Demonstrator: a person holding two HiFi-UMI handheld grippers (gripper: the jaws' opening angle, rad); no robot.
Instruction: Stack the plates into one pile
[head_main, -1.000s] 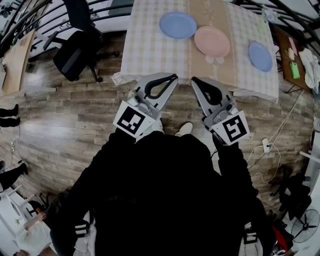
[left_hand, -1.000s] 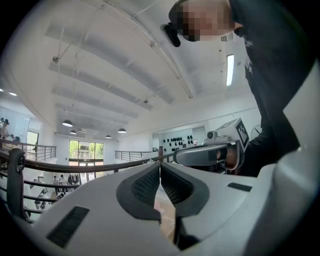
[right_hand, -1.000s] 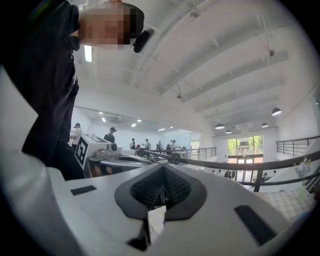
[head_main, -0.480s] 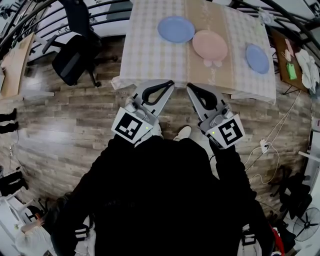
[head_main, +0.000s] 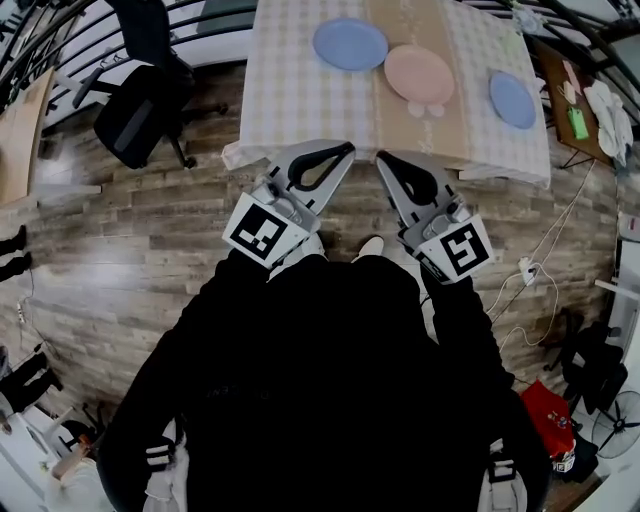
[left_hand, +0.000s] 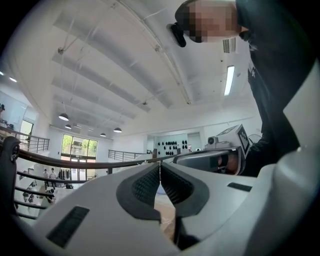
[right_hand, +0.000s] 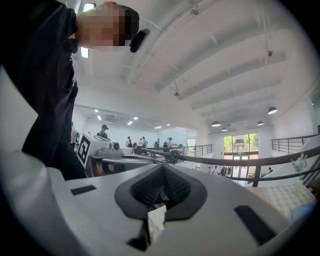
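Table: a table stands at the top of the head view. It wears a pale checked cloth, and a tan strip runs down the middle of the cloth.
Floor: grey-brown wooden boards. A white cable lies on them at the right.
Chair: a black office chair stands on the floor left of the table.
Room: the gripper views show a large hall with a white ceiling, round hanging lamps, tall windows and a dark railing. Some people stand far at the back.
Plates: three plates lie flat on the cloth, none on top of another.
Large blue plate: round and plain, the farthest to the left.
Pink plate: round and plain. It lies on the tan strip, just beside the large blue plate. I cannot tell if their rims touch.
Small blue plate: it lies to the right of the pink plate, near the right side of the table, apart from the other two.
Left gripper: over the floor before the near table edge, pointing toward the table. Its fingers are closed together and hold nothing.
Right gripper: beside the left one, also pointing toward the table. Its fingers are closed and hold none of the plates.
Person: dark clothing fills the lower part of the head view.
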